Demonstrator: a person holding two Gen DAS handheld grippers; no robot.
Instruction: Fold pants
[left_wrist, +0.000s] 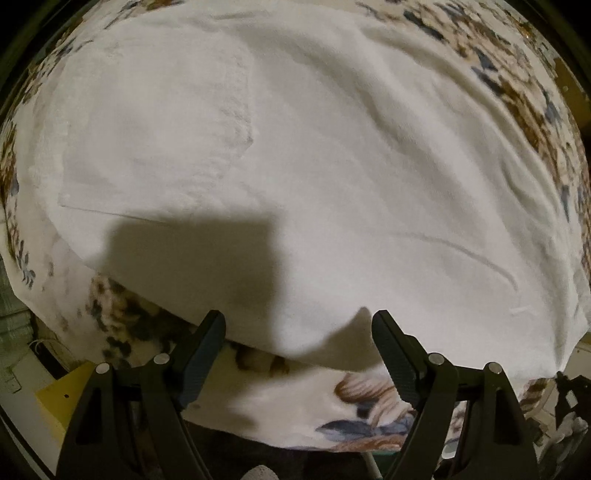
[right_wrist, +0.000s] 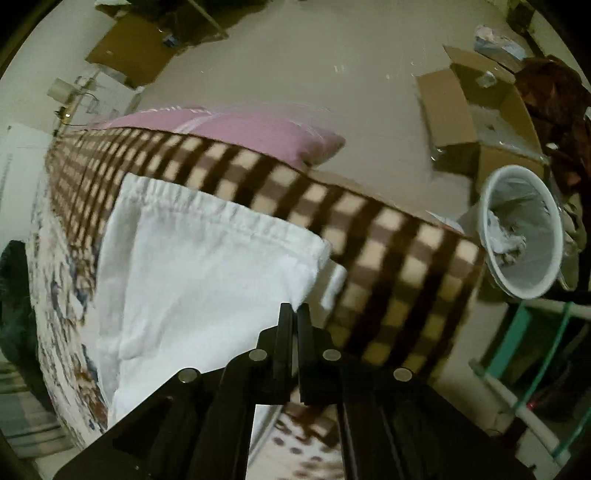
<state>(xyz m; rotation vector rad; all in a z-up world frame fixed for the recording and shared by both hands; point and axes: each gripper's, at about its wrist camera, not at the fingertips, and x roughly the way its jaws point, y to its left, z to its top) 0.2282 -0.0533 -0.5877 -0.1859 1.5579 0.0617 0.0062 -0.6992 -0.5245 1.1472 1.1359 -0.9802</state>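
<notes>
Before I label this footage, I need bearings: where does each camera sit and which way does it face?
Left wrist: behind the open left tool, looking down at the white pants spread on a floral cover.
Right wrist: behind the shut right tool, which pinches the pants' waistband corner, facing across a checkered blanket toward a white bin and cardboard boxes.
Shared: only the pants and cover.

Bedroom: blanketed bed (right_wrist: 369, 236), pillow (right_wrist: 258, 136).
</notes>
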